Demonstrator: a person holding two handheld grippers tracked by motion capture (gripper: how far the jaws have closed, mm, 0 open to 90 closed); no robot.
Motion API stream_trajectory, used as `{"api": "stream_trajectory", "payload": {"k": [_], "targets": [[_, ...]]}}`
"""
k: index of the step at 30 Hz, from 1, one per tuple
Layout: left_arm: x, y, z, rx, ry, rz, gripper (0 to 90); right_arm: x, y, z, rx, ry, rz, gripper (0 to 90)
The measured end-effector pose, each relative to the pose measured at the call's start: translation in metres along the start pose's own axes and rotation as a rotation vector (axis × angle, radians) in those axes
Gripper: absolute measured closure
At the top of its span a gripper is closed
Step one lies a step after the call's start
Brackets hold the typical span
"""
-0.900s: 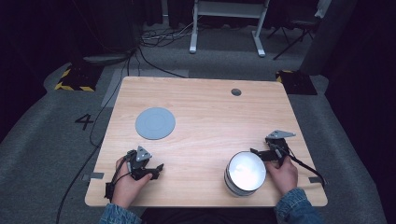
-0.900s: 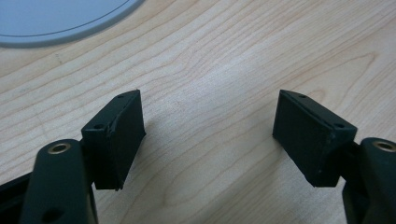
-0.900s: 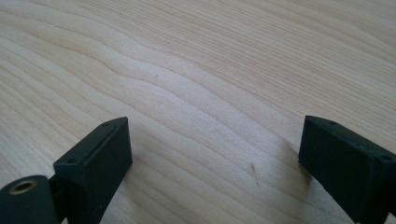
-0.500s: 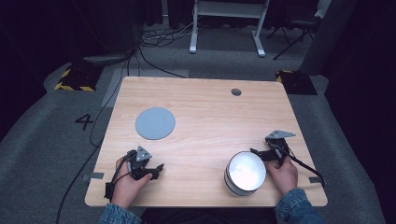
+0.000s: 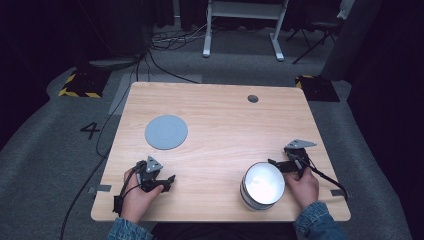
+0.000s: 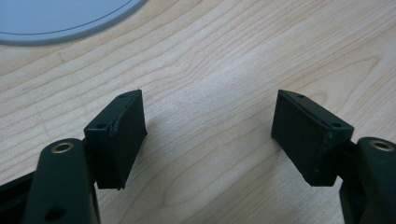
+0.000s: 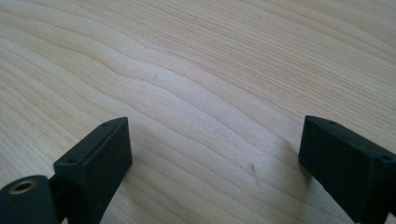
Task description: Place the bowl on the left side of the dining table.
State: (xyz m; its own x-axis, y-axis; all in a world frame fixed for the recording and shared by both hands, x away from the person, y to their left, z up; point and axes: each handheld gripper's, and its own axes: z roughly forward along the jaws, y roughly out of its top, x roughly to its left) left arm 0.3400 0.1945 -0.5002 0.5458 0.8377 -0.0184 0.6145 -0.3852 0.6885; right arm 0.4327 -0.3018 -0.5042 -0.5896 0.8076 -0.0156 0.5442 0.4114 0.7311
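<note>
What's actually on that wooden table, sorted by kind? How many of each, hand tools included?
Grey round lid lying flat: 1
White round container, open at the top: 1
Hand-held grippers, left gripper and right gripper, both with jaws open: 2
Total: 4
</note>
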Motion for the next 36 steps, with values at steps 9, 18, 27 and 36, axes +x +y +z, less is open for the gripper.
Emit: {"api": "stream_trajectory", "payload": {"k": [9,18,27,36], "targets": [[-0.002,0.015,-0.007,-0.035,-0.021,0.003,28.5,0.000,0.000,0.000,0.000,0.000,0.000,9.7],[-0.008,0.043,-0.020,-0.054,-0.046,0.047,28.6,0.000,0.000,0.000,0.001,0.001,-0.001,9.7],[-0.024,0.069,-0.034,-0.080,-0.063,0.093,28.4,0.000,0.000,0.000,-0.001,0.004,-0.004,9.7],[-0.040,0.089,-0.041,-0.126,-0.083,0.108,30.2,0.000,0.000,0.000,-0.001,0.003,-0.004,9.7]]}}
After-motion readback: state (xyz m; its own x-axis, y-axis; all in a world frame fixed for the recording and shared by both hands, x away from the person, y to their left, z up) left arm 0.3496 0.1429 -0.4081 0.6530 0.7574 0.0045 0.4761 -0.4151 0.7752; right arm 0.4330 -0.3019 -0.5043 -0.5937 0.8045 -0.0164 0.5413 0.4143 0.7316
